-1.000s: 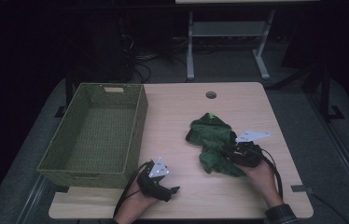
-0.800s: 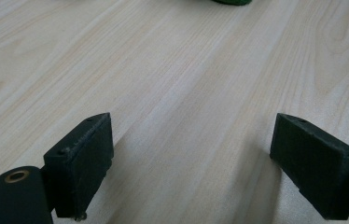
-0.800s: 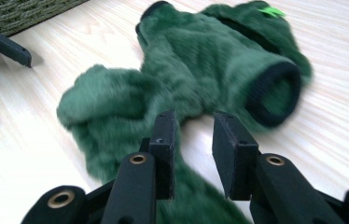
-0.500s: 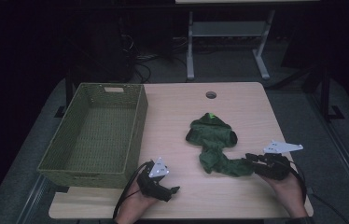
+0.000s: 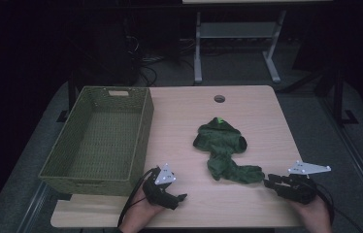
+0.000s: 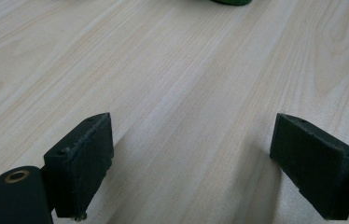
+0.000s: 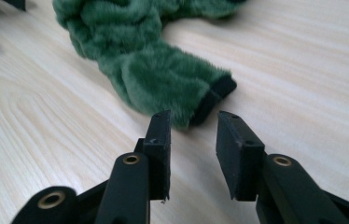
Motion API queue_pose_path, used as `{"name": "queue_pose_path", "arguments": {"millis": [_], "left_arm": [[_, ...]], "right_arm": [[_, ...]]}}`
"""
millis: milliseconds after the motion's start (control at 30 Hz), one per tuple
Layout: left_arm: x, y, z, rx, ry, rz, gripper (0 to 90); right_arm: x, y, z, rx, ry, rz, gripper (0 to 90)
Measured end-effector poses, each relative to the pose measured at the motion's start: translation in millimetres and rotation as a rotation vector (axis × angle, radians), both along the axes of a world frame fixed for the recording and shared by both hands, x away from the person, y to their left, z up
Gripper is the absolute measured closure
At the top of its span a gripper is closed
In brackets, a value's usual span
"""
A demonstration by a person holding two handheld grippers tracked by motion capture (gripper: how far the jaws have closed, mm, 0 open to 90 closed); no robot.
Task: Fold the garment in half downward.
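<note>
High view: your wooden table point(image 5: 247, 111) carries the woven basket point(image 5: 97, 136) at left and the green plush garment point(image 5: 223, 150) near the middle. Your right gripper point(image 5: 269, 183), jaws just opening, sits empty beside its cuffed end; your left gripper point(image 5: 182, 197) rests spread, well apart.

1 green plush garment point(image 5: 223, 150), 1 wicker basket point(image 5: 143, 131), 1 table point(image 5: 262, 107), 2 grippers: left point(image 5: 182, 197), right point(image 5: 268, 182).

My left claw point(image 5: 182, 197): black body, grey three-cornered plate on top, black cable trailing, thick black rectangular pads point(image 6: 85, 161). My right claw point(image 5: 269, 182): same black build and grey plate, brass-ringed pivot holes, small screw holes in the pads point(image 7: 159, 144).
</note>
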State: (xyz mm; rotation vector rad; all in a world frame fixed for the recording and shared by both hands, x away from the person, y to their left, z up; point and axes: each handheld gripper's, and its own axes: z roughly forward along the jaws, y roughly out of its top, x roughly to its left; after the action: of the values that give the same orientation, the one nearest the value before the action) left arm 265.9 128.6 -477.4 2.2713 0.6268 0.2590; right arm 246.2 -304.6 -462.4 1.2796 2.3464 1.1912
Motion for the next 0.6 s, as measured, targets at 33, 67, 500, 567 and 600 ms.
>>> {"name": "queue_pose_path", "arguments": {"millis": [33, 67, 500, 567, 600], "left_arm": [[0.0, 0.0, 0.0, 0.000, 0.000, 0.000, 12.8], [0.0, 0.0, 0.0, 0.000, 0.000, 0.000, 12.8], [0.7, -0.4, 0.0, 0.001, -0.001, -0.005, 12.8], [0.8, -0.5, 0.0, 0.001, -0.002, -0.005, 12.8], [0.8, -0.5, 0.0, 0.001, -0.002, -0.005, 12.9]], "right_arm": [[0.2, -0.3, -1.7, -0.002, 0.005, 0.000, 63.3], [0.2, -0.3, -1.7, -0.002, 0.005, 0.000, 63.3], [16.3, 5.6, -11.1, 0.030, 0.066, 0.040, 66.8], [17.0, 5.5, -11.0, 0.031, 0.056, 0.048, 71.6], [17.4, 5.5, -10.4, 0.028, 0.050, 0.048, 77.6]]}}
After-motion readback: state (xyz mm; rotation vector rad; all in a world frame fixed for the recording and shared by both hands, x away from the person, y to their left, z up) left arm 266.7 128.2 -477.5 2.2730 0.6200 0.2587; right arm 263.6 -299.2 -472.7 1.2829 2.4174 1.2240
